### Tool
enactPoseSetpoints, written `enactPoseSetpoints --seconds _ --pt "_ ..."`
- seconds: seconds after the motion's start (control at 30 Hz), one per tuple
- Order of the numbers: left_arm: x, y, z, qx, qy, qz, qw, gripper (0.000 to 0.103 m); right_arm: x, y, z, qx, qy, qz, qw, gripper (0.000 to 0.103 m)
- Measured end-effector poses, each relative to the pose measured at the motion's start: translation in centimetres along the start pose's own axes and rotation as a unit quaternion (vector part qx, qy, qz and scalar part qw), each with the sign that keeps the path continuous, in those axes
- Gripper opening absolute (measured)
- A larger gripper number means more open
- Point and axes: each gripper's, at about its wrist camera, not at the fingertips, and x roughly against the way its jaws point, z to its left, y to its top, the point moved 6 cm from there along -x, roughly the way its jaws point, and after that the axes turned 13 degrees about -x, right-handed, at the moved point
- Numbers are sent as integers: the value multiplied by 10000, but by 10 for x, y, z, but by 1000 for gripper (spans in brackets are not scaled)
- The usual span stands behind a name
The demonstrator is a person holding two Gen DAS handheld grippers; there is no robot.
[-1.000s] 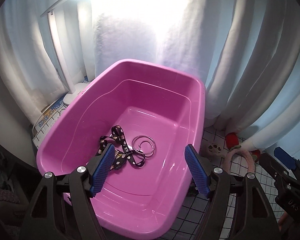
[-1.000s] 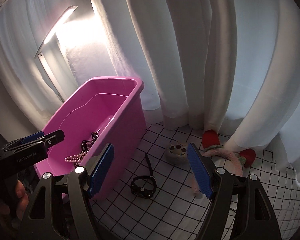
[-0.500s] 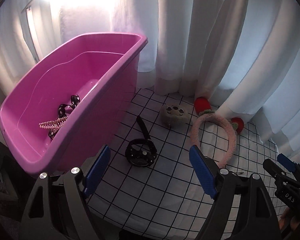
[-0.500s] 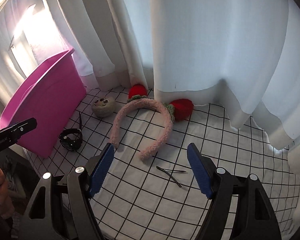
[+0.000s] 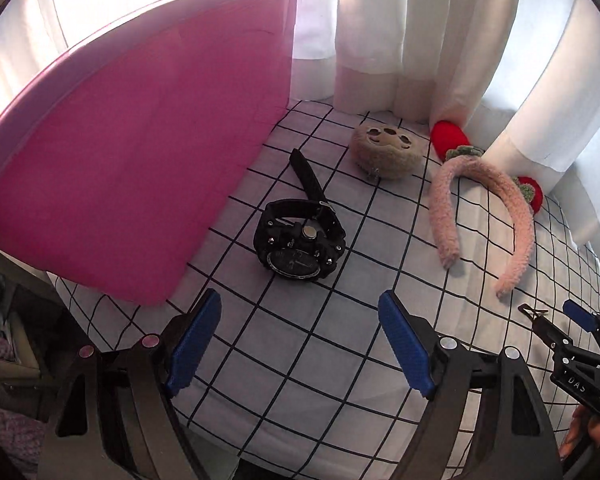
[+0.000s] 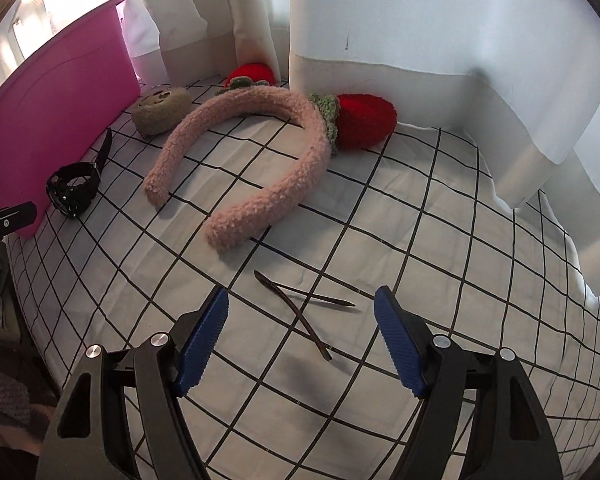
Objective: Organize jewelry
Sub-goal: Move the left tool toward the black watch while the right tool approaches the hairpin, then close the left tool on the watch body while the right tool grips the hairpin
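Observation:
A black wristwatch (image 5: 300, 240) lies on the checked cloth beside the pink tub (image 5: 132, 140). My left gripper (image 5: 300, 344) hangs open just short of it, nothing between the blue pads. In the right wrist view a thin dark hairpin (image 6: 300, 304) lies on the cloth directly ahead of my open right gripper (image 6: 300, 344). A fluffy pink headband (image 6: 260, 160) with red strawberries (image 6: 364, 120) lies further back, and a beige plush paw clip (image 6: 160, 110) sits near the tub (image 6: 52, 120). The watch (image 6: 74, 188) shows at the left there.
White curtains (image 6: 380, 20) hang along the back and right, touching the cloth. The cloth's edge drops off at the lower left (image 5: 60, 280). The right gripper's tip (image 5: 580, 344) shows at the right edge of the left wrist view.
Both grippers have swung away from the tub's inside and come down toward the cloth. The left now faces the watch, the right faces the hairpin. The tub's contents are out of sight.

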Motion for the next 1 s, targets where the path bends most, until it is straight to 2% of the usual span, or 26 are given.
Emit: enactPoseSetpoints --seconds 0.33,0.7,1.0 --pt "-37 4 3 -32 62 61 10000 79 -16 2 0 -8 13 -47 10000 72" --pt "-79 29 -3 -264 183 133 9994 79 -24 4 1 14 -117 -132 9998 72" --pt "-91 35 -4 -397 187 89 9990 81 -22 -2 1 58 -188 -351 9992 72"
